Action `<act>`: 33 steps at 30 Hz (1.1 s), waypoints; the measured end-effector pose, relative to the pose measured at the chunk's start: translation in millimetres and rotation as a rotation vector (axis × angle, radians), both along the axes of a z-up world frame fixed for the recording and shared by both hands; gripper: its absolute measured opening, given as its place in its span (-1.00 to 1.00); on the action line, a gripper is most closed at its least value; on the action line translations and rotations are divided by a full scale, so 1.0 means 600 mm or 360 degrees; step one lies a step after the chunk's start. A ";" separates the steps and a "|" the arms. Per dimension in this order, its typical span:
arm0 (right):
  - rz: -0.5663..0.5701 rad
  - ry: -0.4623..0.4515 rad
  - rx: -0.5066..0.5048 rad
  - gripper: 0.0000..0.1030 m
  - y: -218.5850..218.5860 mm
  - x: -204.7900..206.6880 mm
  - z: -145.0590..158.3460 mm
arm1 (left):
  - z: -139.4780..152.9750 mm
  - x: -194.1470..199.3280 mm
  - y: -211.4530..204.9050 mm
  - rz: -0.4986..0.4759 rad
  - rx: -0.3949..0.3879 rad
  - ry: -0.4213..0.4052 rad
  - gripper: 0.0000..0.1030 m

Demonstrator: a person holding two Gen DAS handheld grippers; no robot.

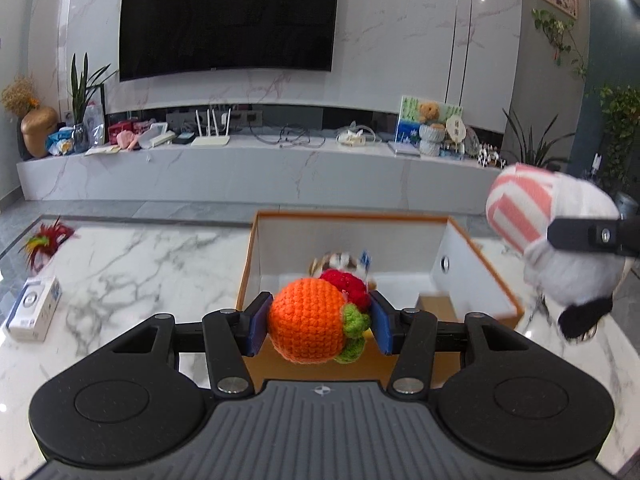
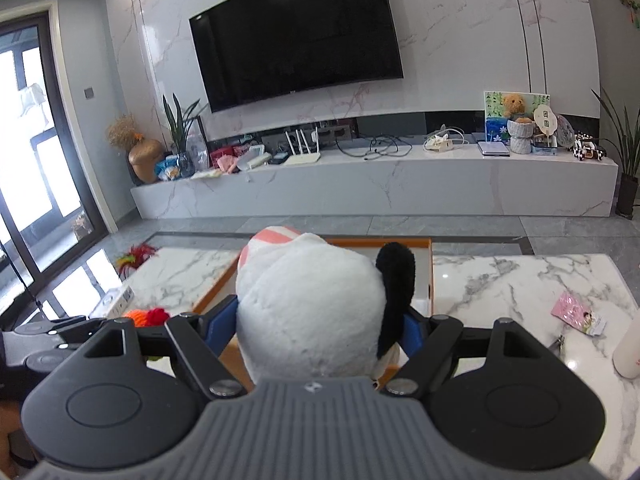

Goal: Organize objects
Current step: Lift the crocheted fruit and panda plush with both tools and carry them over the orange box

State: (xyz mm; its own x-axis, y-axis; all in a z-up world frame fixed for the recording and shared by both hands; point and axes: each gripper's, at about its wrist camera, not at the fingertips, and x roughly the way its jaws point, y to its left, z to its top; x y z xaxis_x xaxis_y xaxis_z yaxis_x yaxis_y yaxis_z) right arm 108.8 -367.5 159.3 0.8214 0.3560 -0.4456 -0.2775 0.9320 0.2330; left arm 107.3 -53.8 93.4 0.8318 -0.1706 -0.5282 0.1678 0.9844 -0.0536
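My left gripper (image 1: 318, 326) is shut on an orange crocheted fruit (image 1: 306, 322) with green leaves and a red knitted piece behind it, held above the near edge of an orange-rimmed white box (image 1: 476, 276). A small striped object lies inside the box, mostly hidden. My right gripper (image 2: 316, 326) is shut on a white plush toy (image 2: 308, 308) with a black ear and a pink-striped hat. That plush toy (image 1: 560, 236) hangs at the right of the left wrist view, beside the box. The crocheted fruit (image 2: 148, 317) shows at the left of the right wrist view.
The box stands on a marble table (image 1: 132, 276). A white carton (image 1: 34, 314) and a red-green feathered item (image 1: 46, 240) lie at its left. A pink packet (image 2: 578, 314) and a white bottle (image 2: 630, 350) lie at the right. A TV wall and cluttered shelf stand beyond.
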 end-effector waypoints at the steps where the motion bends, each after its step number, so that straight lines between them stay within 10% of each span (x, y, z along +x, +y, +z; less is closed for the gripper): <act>1: -0.0007 -0.0015 0.0011 0.55 0.000 0.007 0.005 | 0.006 0.013 -0.002 0.0001 -0.0008 -0.0012 0.15; 19: -0.0197 0.0239 0.0187 0.55 0.009 0.255 -0.123 | -0.082 0.228 -0.030 0.0032 -0.0010 0.0157 0.14; 33: -0.0167 0.0426 0.0015 0.55 0.042 0.348 -0.187 | -0.138 0.279 -0.024 0.0014 -0.0018 0.0359 0.14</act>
State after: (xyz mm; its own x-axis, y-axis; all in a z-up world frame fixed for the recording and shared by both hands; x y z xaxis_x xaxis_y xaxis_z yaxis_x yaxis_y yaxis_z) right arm 317.7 -342.3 47.1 0.7077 0.2804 -0.6485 -0.1070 0.9498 0.2940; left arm 274.9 -68.4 10.5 0.6943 -0.1708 -0.6991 0.1419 0.9849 -0.0996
